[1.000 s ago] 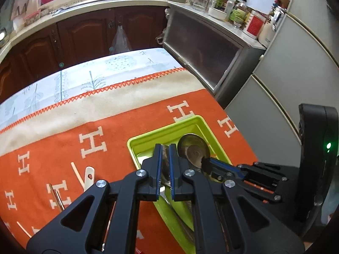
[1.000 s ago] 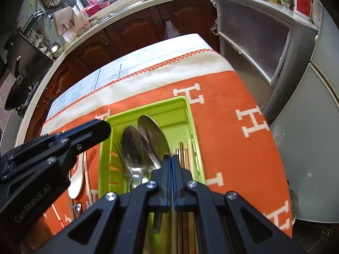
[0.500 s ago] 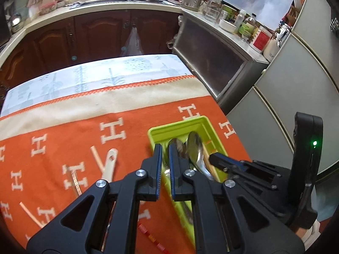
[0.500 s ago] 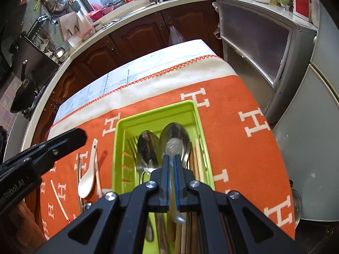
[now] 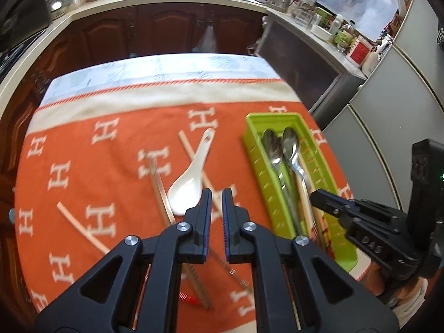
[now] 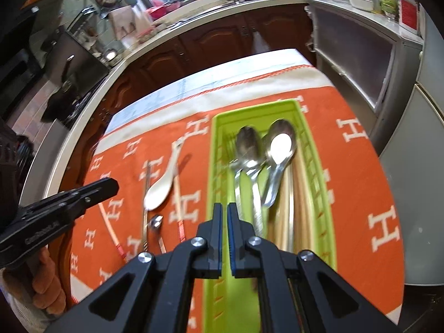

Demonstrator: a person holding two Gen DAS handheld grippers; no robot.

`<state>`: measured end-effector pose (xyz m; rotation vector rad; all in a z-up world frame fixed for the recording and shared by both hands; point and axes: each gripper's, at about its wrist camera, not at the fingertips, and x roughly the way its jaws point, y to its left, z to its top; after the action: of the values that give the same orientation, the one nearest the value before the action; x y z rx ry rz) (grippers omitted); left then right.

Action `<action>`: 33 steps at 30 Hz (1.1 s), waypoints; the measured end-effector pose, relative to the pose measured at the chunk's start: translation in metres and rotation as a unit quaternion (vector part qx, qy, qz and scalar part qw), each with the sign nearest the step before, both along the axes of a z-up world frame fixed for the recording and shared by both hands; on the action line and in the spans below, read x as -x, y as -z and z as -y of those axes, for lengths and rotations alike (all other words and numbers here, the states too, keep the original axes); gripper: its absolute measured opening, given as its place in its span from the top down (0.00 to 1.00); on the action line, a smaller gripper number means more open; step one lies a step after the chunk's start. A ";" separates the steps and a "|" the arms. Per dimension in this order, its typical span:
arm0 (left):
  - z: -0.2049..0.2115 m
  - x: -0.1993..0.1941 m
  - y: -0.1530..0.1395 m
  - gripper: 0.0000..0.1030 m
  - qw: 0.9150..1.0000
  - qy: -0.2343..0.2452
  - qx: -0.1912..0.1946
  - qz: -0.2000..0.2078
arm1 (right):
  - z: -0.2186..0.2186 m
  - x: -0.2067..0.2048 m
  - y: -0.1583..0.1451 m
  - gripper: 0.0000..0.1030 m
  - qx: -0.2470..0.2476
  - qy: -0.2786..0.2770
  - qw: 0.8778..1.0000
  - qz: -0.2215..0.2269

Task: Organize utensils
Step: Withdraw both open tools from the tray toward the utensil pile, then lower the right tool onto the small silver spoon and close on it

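The bench wears a soft orange cloth [image 5: 116, 172] with white H letters, and the long lime plastic tray [image 5: 251, 149] along its right edge already has two shiny steel spoons [image 6: 262, 149] and pale wooden chopsticks [image 6: 285, 208] in it. Both the left hand-held gripper [image 5: 217, 211] and right hand-held gripper [image 6: 224, 222] are pinched nearly closed with nothing in them. I'd guess the glossy white ceramic soup spoon [image 5: 191, 177] mid-bench goes next, so open wide, grab its flat handle, since the rounded bowl looks slippery.

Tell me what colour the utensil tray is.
Lime green tray, clearest in the right wrist view.
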<state>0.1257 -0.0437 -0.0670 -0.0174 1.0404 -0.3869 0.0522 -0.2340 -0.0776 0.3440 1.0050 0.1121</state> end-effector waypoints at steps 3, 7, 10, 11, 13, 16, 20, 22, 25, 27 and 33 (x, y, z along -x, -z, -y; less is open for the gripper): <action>-0.019 0.014 0.004 0.94 1.000 -0.011 -0.002 -0.006 | -0.013 0.010 -0.003 0.95 0.005 -0.015 1.000 0.002; -0.040 0.027 0.008 0.94 1.000 -0.027 0.003 -0.014 | -0.028 0.017 -0.002 0.95 0.003 -0.031 1.000 -0.003; -0.052 0.034 0.012 0.93 0.999 -0.039 0.007 -0.019 | -0.039 0.019 0.001 0.95 0.002 -0.045 0.999 -0.008; -0.056 0.036 0.014 0.93 0.999 -0.043 0.009 -0.022 | -0.041 0.019 0.001 0.95 0.003 -0.048 0.999 -0.009; -0.060 0.038 0.016 0.93 0.999 -0.045 0.012 -0.027 | -0.048 0.020 0.003 0.95 0.005 -0.057 0.998 -0.012; -0.066 0.042 0.023 0.89 0.998 -0.050 0.010 -0.033 | -0.058 0.020 0.006 0.95 0.009 -0.069 0.997 -0.018; -0.072 0.047 0.033 0.69 0.998 -0.056 0.001 -0.034 | -0.067 0.019 0.010 0.95 0.012 -0.079 0.996 -0.024; -0.075 0.049 0.039 0.69 0.998 -0.058 -0.001 -0.036 | -0.069 0.018 0.012 0.95 0.014 -0.083 0.996 -0.026; -0.079 0.050 0.047 0.69 0.997 -0.061 0.001 -0.046 | -0.076 0.018 0.017 0.95 0.017 -0.091 0.995 -0.033; -0.082 0.050 0.053 0.69 0.997 -0.063 0.002 -0.052 | -0.081 0.017 0.020 0.95 0.021 -0.095 0.995 -0.036; -0.093 0.051 0.064 0.69 0.995 -0.074 0.008 -0.065 | -0.094 0.014 0.029 0.95 0.033 -0.109 0.992 -0.045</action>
<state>0.0747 0.0496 -0.1313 -0.1343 1.1567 -0.2607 0.0381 -0.1397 -0.1062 0.1794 1.1318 0.2620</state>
